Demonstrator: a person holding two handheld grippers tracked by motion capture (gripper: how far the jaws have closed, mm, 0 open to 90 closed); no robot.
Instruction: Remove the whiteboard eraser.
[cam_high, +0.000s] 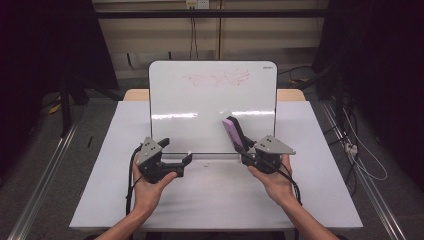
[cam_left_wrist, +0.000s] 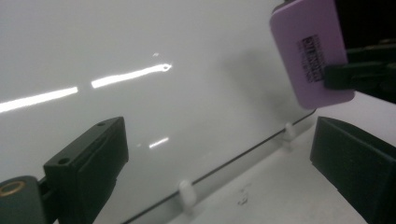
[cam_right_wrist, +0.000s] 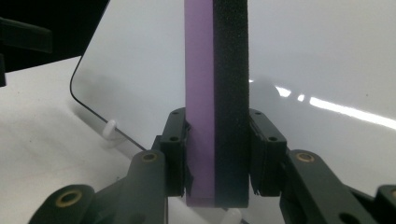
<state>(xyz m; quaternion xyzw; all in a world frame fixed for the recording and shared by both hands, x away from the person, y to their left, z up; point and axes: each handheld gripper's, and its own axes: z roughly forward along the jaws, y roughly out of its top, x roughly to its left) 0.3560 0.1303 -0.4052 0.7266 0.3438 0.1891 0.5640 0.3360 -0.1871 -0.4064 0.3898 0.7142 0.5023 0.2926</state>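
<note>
A purple-backed black foam eraser (cam_high: 234, 132) is pinched upright in the right gripper (cam_high: 246, 150) below faint red marks (cam_high: 217, 77) on the glossy whiteboard (cam_high: 200, 100), while the left gripper (cam_high: 186, 161) is held spread.

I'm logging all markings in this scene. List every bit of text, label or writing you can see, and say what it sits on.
Nothing here can be read.
Black printed label on the purple eraser: blurred, unreadable.
Small mark at the top right corner of the whiteboard: too small to read.
Faint red scribble near the top of the whiteboard: no legible words.
</note>
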